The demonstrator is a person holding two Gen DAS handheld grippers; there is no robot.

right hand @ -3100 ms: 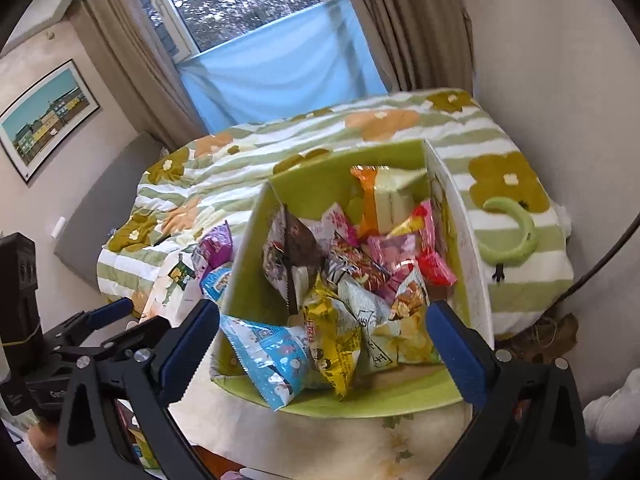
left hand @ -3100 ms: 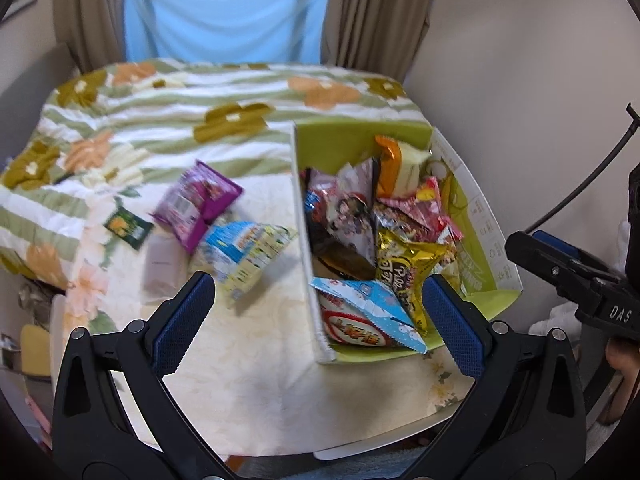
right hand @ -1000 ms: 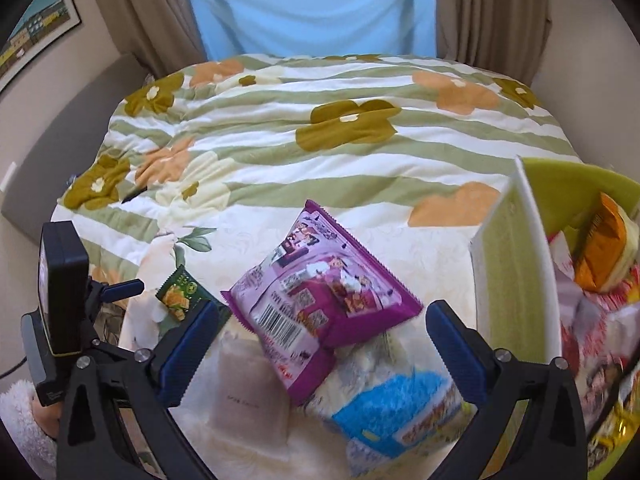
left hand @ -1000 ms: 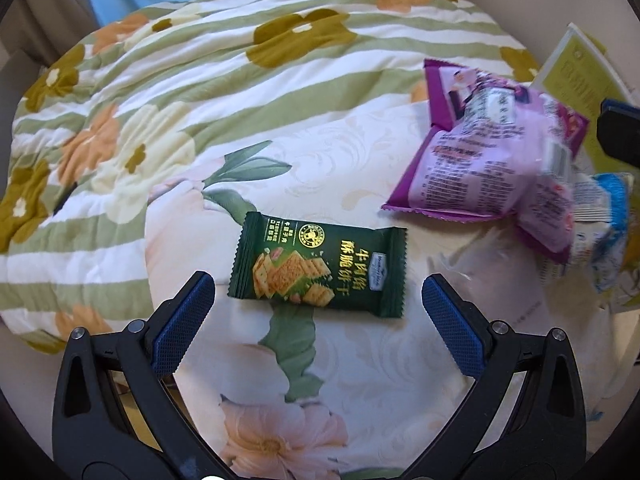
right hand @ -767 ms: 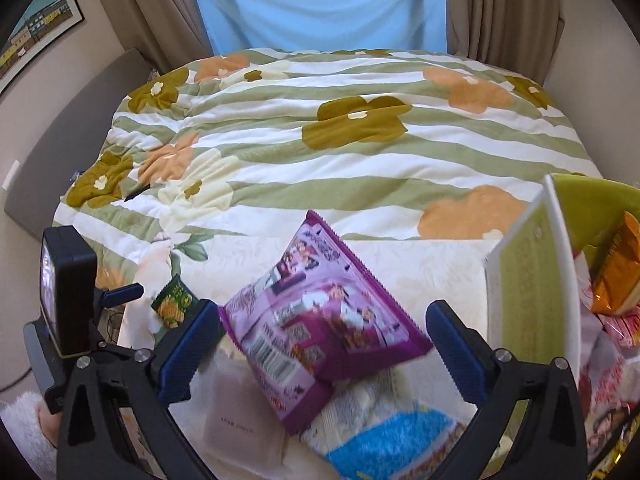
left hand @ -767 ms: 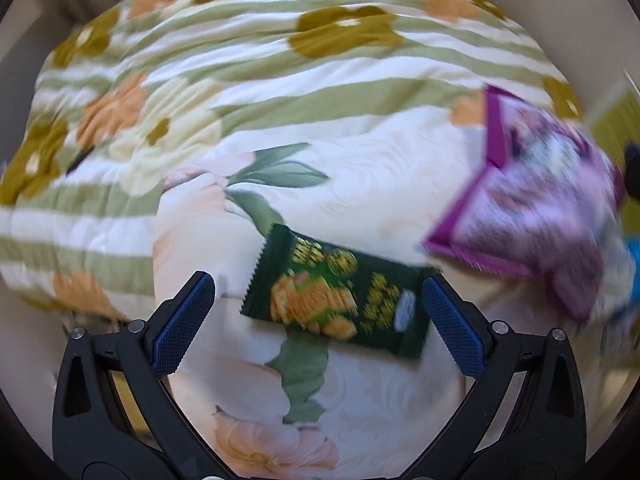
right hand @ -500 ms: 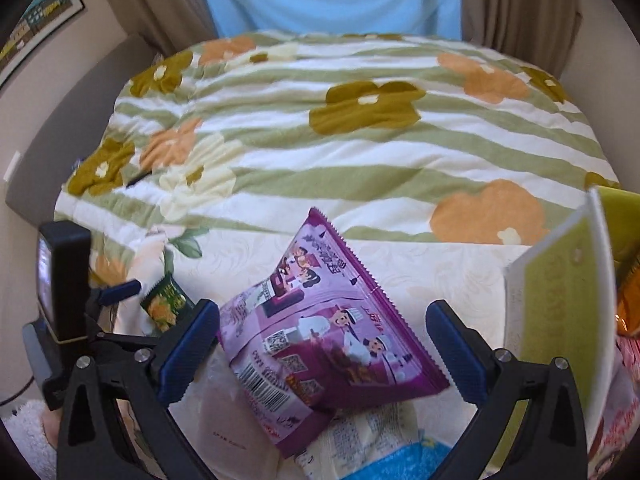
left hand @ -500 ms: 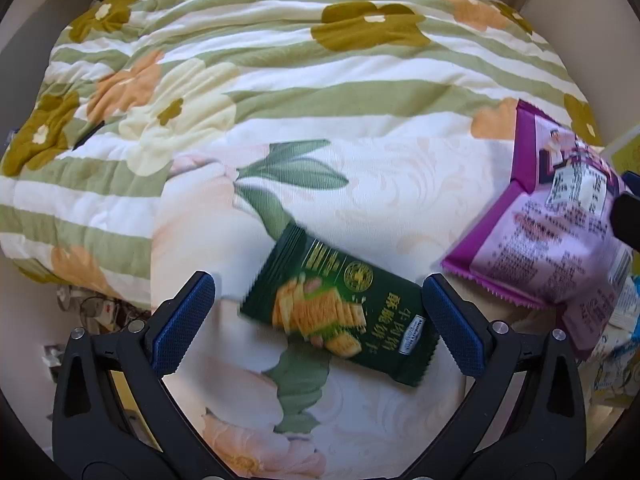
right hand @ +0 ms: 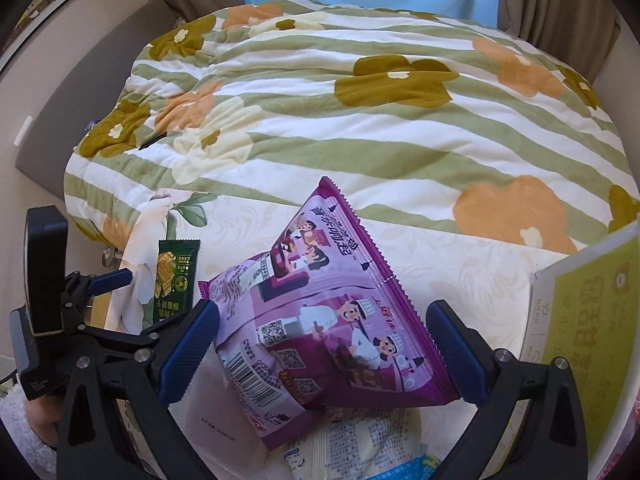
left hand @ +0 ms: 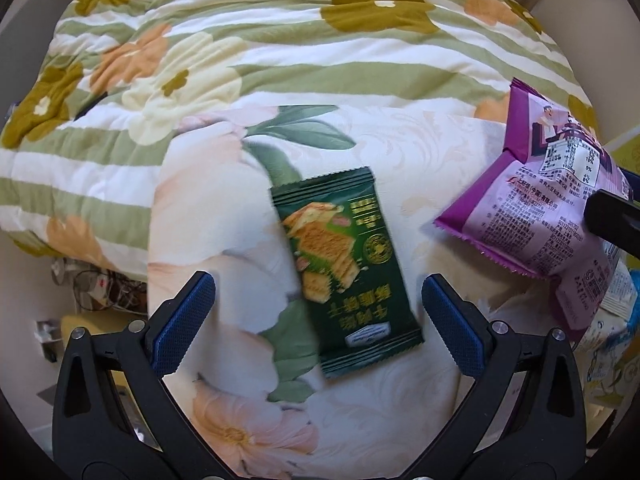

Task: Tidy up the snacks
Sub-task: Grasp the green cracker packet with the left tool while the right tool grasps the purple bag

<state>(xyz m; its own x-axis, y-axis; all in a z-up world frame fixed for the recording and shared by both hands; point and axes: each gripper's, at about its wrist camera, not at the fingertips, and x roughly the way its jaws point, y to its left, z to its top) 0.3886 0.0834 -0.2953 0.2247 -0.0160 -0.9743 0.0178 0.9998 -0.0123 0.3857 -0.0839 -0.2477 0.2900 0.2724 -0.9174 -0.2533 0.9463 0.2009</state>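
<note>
Snack packets lie on a floral cloth [left hand: 404, 152] against a striped flowered quilt [left hand: 280, 40].

Left wrist view: the left gripper [left hand: 316, 312], jaws apart and closing, straddles the flat green cracker packet [left hand: 344, 268], untouched; light, crinkly, brittle inside, best pinched across its narrow sides. Right wrist view: the right gripper [right hand: 324, 344], jaws wide, brackets the puffy purple bag [right hand: 320, 320]; slippery, grip mid-body.

From my left cam the purple snack bag [left hand: 548, 216] is part-covered at 3 o'clock by a dark gripper piece [left hand: 612, 220], and its far end runs off frame. Green cracker packet [left hand: 344, 268] print is smeared by blur, can't read it. Right cam: green box [right hand: 588, 320] cut off at 3 o'clock, contents unseen. White-blue packet [right hand: 360, 448] at 6 o'clock sits mostly under the purple bag, edge cropped. Pale flat packet [right hand: 216, 420] is half behind my blue pad [right hand: 188, 352].
</note>
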